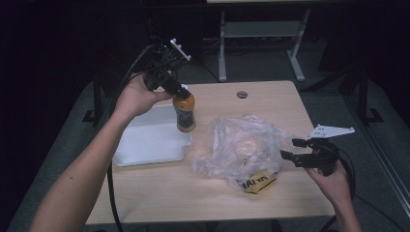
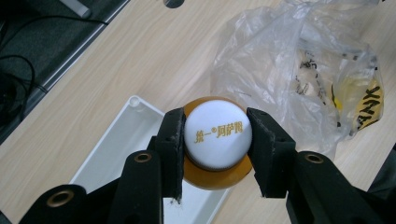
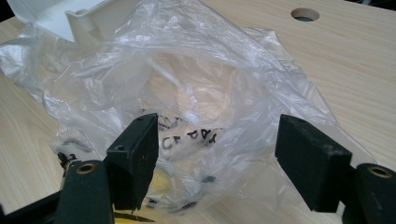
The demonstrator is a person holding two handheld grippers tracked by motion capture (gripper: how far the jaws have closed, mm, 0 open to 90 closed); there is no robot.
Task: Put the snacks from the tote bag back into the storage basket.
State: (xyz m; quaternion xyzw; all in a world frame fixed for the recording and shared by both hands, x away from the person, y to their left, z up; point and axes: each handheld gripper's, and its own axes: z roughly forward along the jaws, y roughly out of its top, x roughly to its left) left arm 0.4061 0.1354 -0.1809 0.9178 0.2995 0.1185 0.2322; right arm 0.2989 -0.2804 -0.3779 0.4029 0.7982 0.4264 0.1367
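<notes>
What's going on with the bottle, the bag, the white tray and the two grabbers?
bottle: capped, upright, gripped at the cap, hanging over the tray's edge.
left gripper: shut on the bottle's cap.
plastic bag: crumpled, lying on the table, packets inside.
white tray: on the table, nothing lying in it.
right gripper: open, by the bag.

Left forearm reaching in from the lower left, hand (image 1: 134, 96) raised and wrapped round the left gripper (image 1: 180, 92), which tilts down and rightward with jaws clamped on a cap. Right hand (image 1: 333, 181) low at the right edge, holding the right gripper (image 1: 289, 149) roughly level, pointing left, jaws spread wide, gripping nothing.
</notes>
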